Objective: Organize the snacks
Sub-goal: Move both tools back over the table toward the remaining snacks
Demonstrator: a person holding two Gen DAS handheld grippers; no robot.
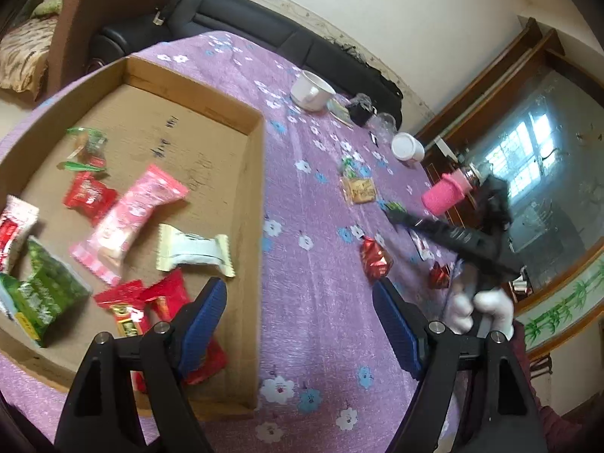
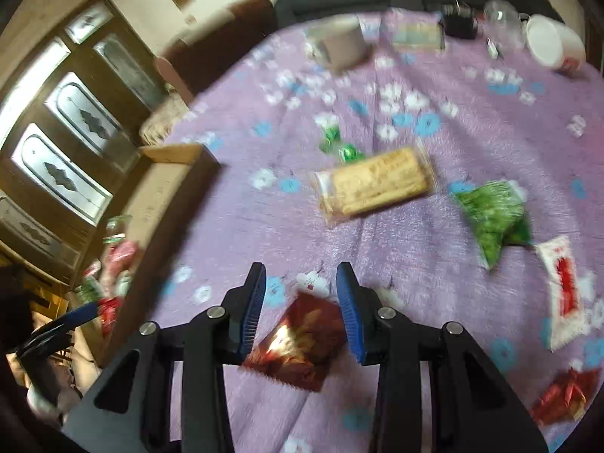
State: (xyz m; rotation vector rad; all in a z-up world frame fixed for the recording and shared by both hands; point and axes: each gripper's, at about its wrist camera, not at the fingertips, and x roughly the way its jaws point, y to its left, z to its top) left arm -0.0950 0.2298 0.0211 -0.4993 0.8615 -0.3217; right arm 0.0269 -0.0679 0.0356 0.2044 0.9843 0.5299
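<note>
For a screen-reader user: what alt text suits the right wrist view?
The right gripper straddles a dark red snack packet on a purple flowered tablecloth, jaws not visibly pressing it. A cracker pack lies beyond.

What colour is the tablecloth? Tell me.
The tablecloth is purple with white and blue flowers; the right wrist view shows it best.

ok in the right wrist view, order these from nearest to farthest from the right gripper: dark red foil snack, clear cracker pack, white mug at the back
1. Dark red foil snack packet: between the open fingers of the right gripper, lying on the purple cloth.
2. Clear pack of tan crackers: mid-table, ahead and slightly right.
3. White mug: far edge of the table, near the dark sofa.
</note>
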